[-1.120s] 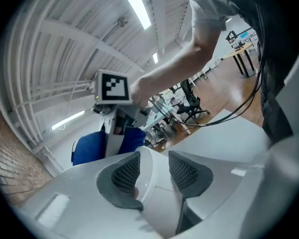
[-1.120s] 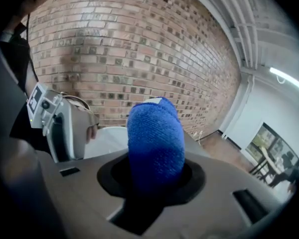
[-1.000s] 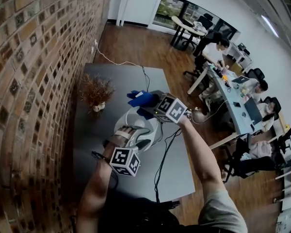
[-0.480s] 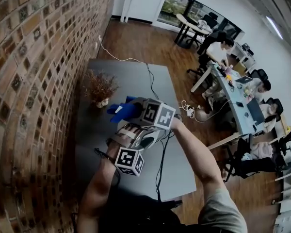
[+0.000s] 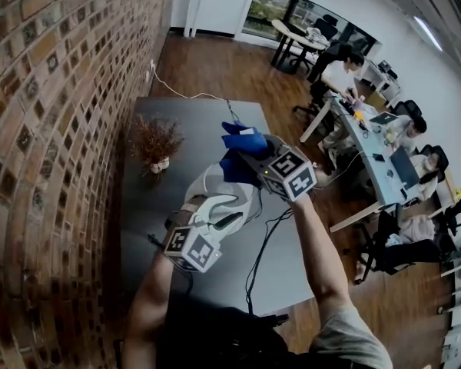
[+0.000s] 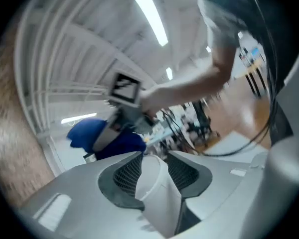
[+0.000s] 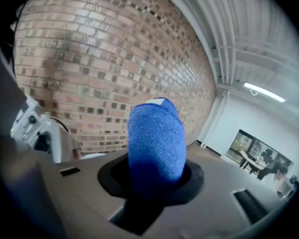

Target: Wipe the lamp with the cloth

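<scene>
- The left hand-held gripper (image 5: 209, 220) is clamped on a pale, rounded part of the white curved plastic lamp (image 5: 202, 184). Its own view shows that part wedged between the meshed pads (image 6: 123, 172). The hold reads as a steadying one, so the lamp does not shift under a wipe.
- The lamp sits near the middle of the dark grey surface (image 5: 184, 114), with black cables trailing off towards 5 o'clock.
- The right hand-held gripper (image 5: 260, 162) is pinched tight on the folded blue microfibre cloth (image 5: 237, 167). A thick wad sticks out past the jaws in its own view, which leaves soft material free to meet the lamp.
- The cloth hangs at about 1 o'clock from the lamp. It looks lifted off the lamp rather than pressed on it, though the head view does not settle contact.
- A dried brown plant in a small pot (image 5: 154, 141) stands at 10 o'clock from the lamp, near the brick wall (image 5: 54, 129) and apart from both tools.
- My guess is that the wiping is under way, between strokes.
</scene>
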